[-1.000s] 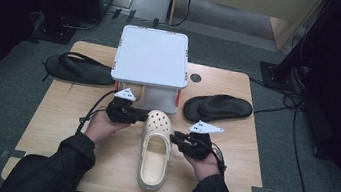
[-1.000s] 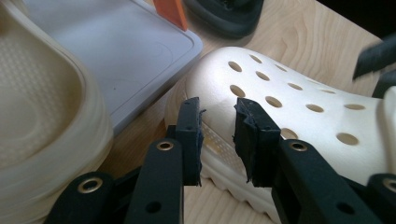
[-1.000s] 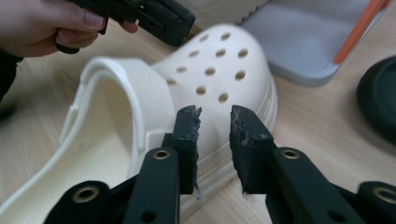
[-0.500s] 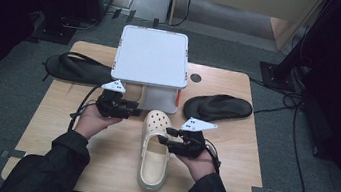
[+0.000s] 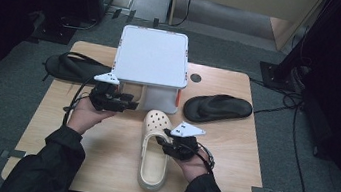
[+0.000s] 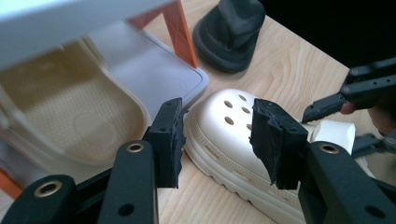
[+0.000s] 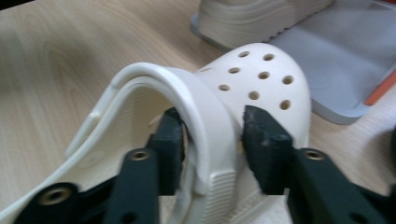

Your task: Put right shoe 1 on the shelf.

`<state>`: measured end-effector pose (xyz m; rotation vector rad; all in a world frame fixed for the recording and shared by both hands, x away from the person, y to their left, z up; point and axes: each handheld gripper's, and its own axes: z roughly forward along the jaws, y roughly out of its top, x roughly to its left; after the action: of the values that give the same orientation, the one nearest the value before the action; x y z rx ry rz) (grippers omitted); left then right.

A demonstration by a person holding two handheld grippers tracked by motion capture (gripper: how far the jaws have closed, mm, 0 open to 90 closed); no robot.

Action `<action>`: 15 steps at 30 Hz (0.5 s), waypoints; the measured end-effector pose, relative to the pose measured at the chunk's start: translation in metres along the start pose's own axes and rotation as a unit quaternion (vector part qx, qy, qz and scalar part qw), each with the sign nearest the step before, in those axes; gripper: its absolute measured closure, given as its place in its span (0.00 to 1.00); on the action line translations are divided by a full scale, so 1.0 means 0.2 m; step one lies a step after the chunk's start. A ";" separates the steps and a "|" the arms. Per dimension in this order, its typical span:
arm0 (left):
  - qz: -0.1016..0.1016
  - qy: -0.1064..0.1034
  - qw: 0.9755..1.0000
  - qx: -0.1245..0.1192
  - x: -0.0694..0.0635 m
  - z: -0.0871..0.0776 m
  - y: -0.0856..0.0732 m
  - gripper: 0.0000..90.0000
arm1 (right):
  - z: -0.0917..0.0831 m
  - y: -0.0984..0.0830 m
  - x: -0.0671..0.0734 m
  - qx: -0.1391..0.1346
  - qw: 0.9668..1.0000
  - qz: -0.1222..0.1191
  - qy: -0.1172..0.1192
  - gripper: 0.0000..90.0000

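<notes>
**Fig. Cream clog in front of the white shelf, one side wall taken by the right gripper.**

(a) Risks. The cream clog (image 5: 154,154) lies on the table (image 5: 108,163) just in front of the white shelf (image 5: 151,55), with its toe pointing at the shelf's lower tier. A second clog (image 6: 70,112) already sits on that tier. I hold the clog by one soft side wall only. If I lift from here, I judge that the heel may sag and swing, or that the wall may fold and slide out of the pads. If I push the clog toward the shelf, its toe could catch the lower tier's edge or shove the second clog. The black sandal (image 5: 217,107) to the right of the shelf lies apart from this path.

(b) Right gripper (image 7: 212,140). It sits in front of the shelf, at the clog's right side. Its jaws have just been closing and straddle the side wall, one pad inside the shoe and one outside. In the right gripper view both pads appear to meet the wall, so I read it as clamped on the clog.

(c) Left gripper (image 6: 217,135). It hovers at the shelf's front left corner, above the table. Its jaws have just been opening and stand apart with nothing between them. The clog's toe lies beyond them, untouched.
</notes>
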<state>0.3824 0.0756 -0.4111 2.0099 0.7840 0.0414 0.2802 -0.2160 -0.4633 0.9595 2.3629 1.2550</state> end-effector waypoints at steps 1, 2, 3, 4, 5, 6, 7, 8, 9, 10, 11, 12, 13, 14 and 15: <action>0.000 0.001 1.000 -0.001 0.01 -0.01 0.01 0.61 | 0.00 0.00 -0.01 -0.002 1.000 0.010 -0.002 0.68; 0.000 0.002 1.000 -0.001 0.01 -0.02 0.02 0.61 | 0.00 0.00 -0.02 0.000 1.000 0.009 -0.004 0.70; -0.003 0.003 1.000 -0.004 0.01 -0.03 0.02 0.61 | 0.00 0.00 -0.02 0.001 1.000 0.009 -0.005 0.71; -0.004 0.003 1.000 -0.007 0.01 -0.03 0.03 0.61 | -0.01 0.01 -0.02 0.003 1.000 0.007 -0.006 0.73; -0.004 0.003 1.000 -0.007 0.01 -0.03 0.03 0.61 | -0.01 0.01 -0.02 0.003 1.000 0.007 -0.006 0.73; -0.004 0.003 1.000 -0.009 0.02 -0.05 0.04 0.61 | -0.01 0.02 -0.01 0.007 1.000 0.004 -0.012 0.76; -0.003 0.004 1.000 -0.010 0.02 -0.05 0.04 0.61 | -0.01 0.02 -0.01 0.010 1.000 0.006 -0.014 0.77; -0.002 0.003 1.000 -0.011 0.02 -0.06 0.04 0.62 | -0.01 0.03 -0.01 0.013 1.000 0.009 -0.016 0.78; -0.002 0.003 1.000 -0.011 0.02 -0.06 0.04 0.62 | -0.01 0.03 -0.01 0.013 1.000 0.009 -0.016 0.78; -0.001 0.006 1.000 -0.011 0.02 -0.06 0.05 0.63 | -0.02 0.04 -0.02 0.017 1.000 0.007 -0.018 0.79; 0.001 0.005 1.000 -0.011 0.02 -0.07 0.06 0.64 | -0.02 0.05 -0.02 0.018 1.000 0.005 -0.021 0.80; 0.001 0.005 1.000 -0.011 0.02 -0.07 0.06 0.64 | -0.02 0.05 -0.02 0.018 1.000 0.005 -0.021 0.80; -0.001 0.005 1.000 -0.015 0.03 -0.08 0.07 0.64 | -0.02 0.06 -0.02 0.019 0.999 0.004 -0.025 0.81; -0.003 0.003 1.000 -0.018 0.03 -0.10 0.08 0.66 | -0.04 0.07 -0.03 0.019 0.999 0.002 -0.030 0.83; -0.003 0.003 1.000 -0.018 0.03 -0.10 0.08 0.67 | -0.04 0.07 -0.03 0.019 0.999 0.002 -0.030 0.83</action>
<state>0.3891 0.0888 -0.3903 1.9734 0.7873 0.0577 0.2872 -0.2197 -0.4479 1.0002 2.3480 1.1692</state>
